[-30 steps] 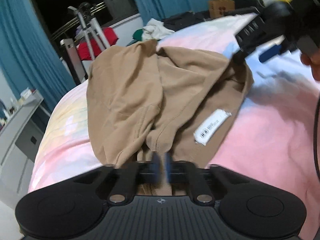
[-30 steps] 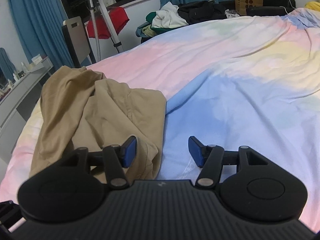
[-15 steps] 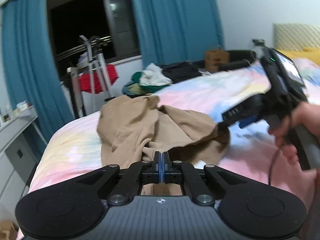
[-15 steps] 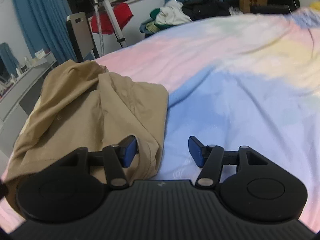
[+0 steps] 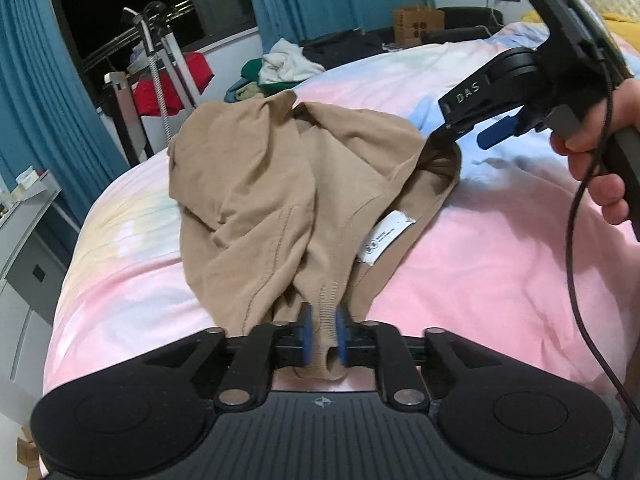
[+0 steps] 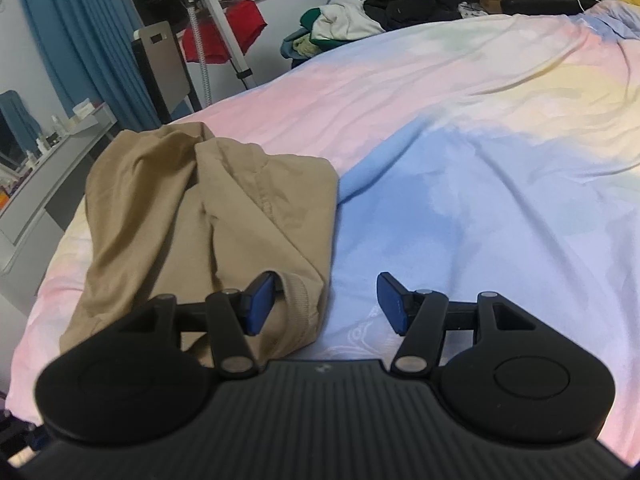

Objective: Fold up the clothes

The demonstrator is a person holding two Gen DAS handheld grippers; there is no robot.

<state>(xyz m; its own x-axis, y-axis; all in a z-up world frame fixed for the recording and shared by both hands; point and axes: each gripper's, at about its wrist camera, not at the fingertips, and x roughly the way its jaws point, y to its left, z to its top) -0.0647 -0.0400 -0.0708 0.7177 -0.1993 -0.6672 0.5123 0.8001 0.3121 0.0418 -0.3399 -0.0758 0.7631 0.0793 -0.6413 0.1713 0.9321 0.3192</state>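
A: Entry. The tan garment [image 5: 256, 200] lies bunched at the near left part of the bedspread [image 5: 480, 264], white care label [image 5: 386, 238] facing up on its right half. The far and right stretch of the bed is bare of it.

B: Left gripper [image 5: 321, 334]?

A: Its jaws are opening. A ribbed hem of the garment sits between the blue pads [image 5: 306, 332], with a slight gap showing on each side, so I read the pinch as being let go.

B: Right gripper [image 6: 326, 304]?

A: Spread wide. In the right wrist view its left pad [image 6: 259, 302] lies against the ribbed edge at the garment's near right corner; the other pad is over bare bedspread. Nothing pinched. In the left wrist view a hand [image 5: 600, 148] holds its handle at the far right.

B: Step in hand?

A: Judgement: arranging, not folding yet. The cloth is still in a heap with overlapping flaps.

B: Next move?

A: Probably each gripper needs a fresh grip on an edge or corner, then pull apart to flatten the piece. Risk: catching two layers at once in those bunched folds.
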